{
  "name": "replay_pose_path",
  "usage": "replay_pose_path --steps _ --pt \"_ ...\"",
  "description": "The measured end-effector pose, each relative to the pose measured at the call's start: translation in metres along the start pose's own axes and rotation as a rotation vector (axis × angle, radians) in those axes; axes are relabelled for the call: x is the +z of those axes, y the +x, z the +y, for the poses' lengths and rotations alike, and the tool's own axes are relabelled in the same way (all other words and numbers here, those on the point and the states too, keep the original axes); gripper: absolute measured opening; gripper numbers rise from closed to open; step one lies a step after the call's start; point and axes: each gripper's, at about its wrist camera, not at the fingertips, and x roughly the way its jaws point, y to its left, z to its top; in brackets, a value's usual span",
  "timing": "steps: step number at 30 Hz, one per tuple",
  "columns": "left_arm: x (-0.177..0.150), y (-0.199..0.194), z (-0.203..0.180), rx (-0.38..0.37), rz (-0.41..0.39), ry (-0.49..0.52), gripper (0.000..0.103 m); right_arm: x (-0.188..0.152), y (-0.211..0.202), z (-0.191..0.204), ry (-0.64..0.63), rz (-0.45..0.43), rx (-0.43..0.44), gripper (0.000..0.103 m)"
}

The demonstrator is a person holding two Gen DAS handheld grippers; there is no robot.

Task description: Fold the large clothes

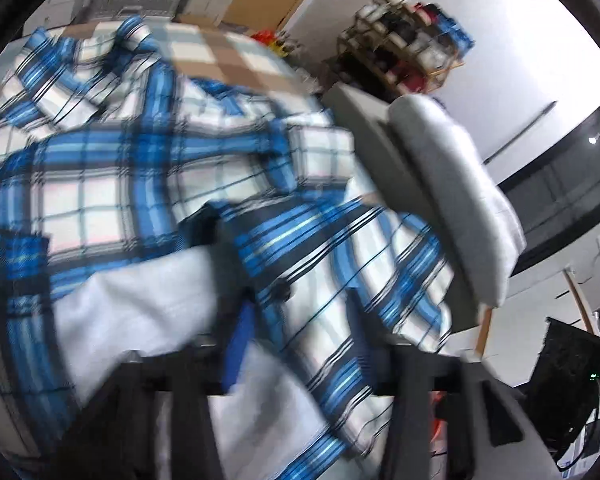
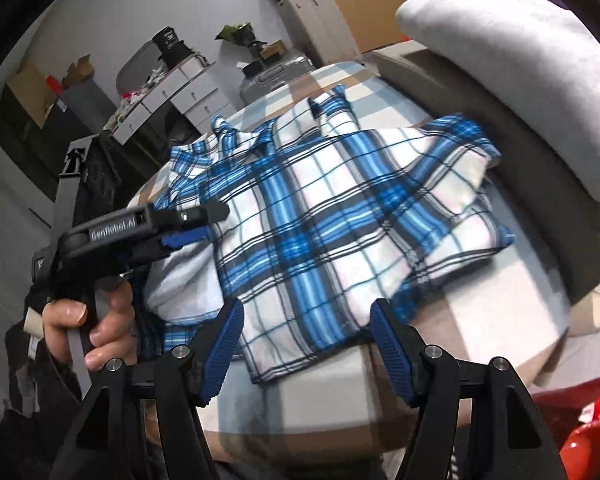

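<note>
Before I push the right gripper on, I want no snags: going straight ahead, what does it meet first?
The right gripper, jaws open, points at the plaid shirt on the checked bed cover. It would likely meet the shirt's near hem first, though depth is unclear.

My left wrist camera sits close over the shirt (image 1: 148,168), blurred; my right looks from farther back. Both share shirt and pillow (image 2: 512,60).

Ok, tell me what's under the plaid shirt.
The plaid shirt lies on a checked bedcover with beige, white and pale blue squares. A white layer shows beneath its lifted edge by the left claw. Anything further under is covered.
</note>
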Motion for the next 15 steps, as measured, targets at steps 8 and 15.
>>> replay_pose_path --steps 8,15 --pt "0.006 -0.061 -0.011 0.0 -0.127 0.106 0.0 0.008 -0.008 -0.009 0.009 -0.025 0.004 0.066" --pt "0.023 -0.037 0.04 0.147 -0.02 0.025 0.0 0.012 -0.013 -0.027 0.076 -0.045 0.006 0.066"
